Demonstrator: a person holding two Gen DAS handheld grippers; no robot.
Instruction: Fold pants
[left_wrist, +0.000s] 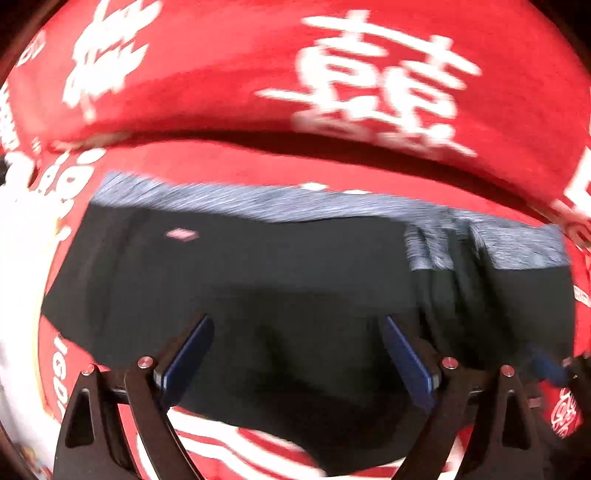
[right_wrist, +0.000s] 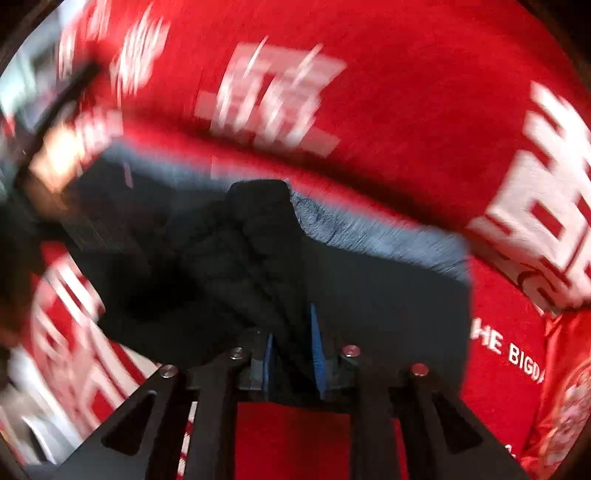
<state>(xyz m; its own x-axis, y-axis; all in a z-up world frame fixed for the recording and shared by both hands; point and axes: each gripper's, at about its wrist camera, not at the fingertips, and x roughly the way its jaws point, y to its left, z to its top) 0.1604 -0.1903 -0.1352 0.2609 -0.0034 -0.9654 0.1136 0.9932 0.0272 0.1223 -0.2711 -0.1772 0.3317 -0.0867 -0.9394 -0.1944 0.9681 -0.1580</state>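
Black pants (left_wrist: 258, 280) with a grey fleecy lining strip (left_wrist: 295, 201) along the far edge lie on a red cloth. My left gripper (left_wrist: 297, 332) is open just above the pants' near part, its blue pads (left_wrist: 192, 354) wide apart with nothing between them. In the right wrist view my right gripper (right_wrist: 293, 354) is shut on a bunched ridge of the black pants (right_wrist: 258, 258), which rises from the jaws toward the grey lining (right_wrist: 369, 236). Both views are motion-blurred.
The red cloth (left_wrist: 229, 74) with large white characters covers the whole surface and humps up in a fold behind the pants. It also shows in the right wrist view (right_wrist: 424, 92), with small white lettering (right_wrist: 517, 358) at the right.
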